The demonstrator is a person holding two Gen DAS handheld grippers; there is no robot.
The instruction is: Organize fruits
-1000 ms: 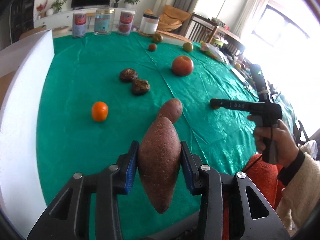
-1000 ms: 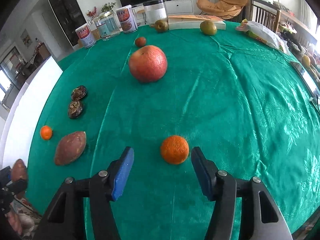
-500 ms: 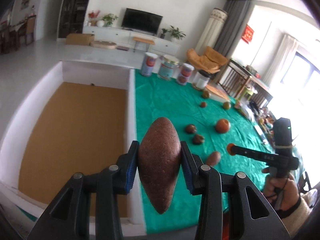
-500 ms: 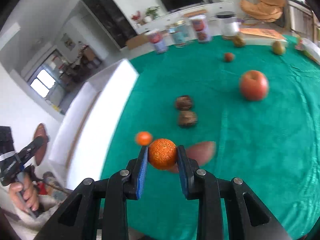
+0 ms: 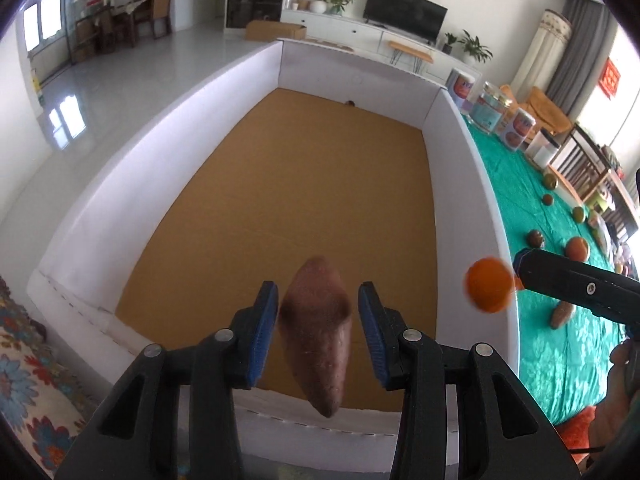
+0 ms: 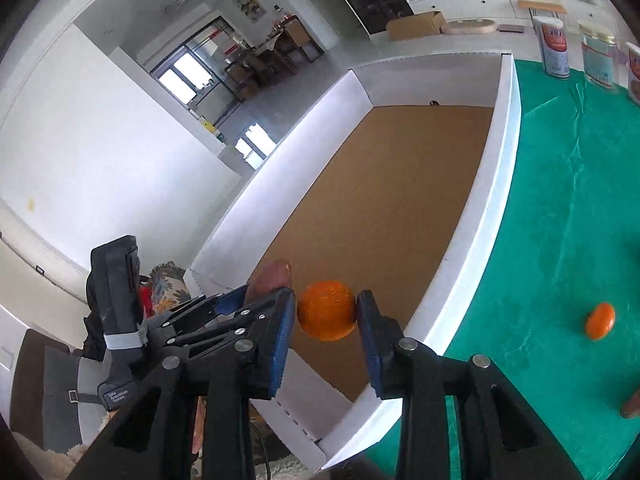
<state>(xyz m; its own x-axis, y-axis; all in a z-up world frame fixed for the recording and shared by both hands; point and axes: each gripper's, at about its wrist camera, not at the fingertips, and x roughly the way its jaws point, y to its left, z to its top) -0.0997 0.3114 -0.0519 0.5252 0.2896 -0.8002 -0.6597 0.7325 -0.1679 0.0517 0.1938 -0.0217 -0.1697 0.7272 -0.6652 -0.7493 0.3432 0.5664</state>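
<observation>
My left gripper point(image 5: 318, 330) hangs over the near end of a white-walled box point(image 5: 160, 160) with a brown floor. Its blue pads stand a little apart from the brown sweet potato point(image 5: 316, 332) between them, and the potato looks blurred. My right gripper point(image 6: 326, 320) is shut on an orange point(image 6: 327, 310) above the same box point(image 6: 496, 184), just right of the left gripper. The orange point(image 5: 489, 285) also shows in the left wrist view.
A green-clothed table point(image 6: 568, 200) lies right of the box. On it lie a small orange point(image 6: 600, 320), another sweet potato point(image 5: 562, 314), a red apple point(image 5: 577, 248), dark fruits point(image 5: 535, 238) and several tins point(image 5: 490, 109) at the far end.
Both grippers swung left from the table to above the box. The left pads have spread away from the sweet potato. The right gripper still carries the orange.
</observation>
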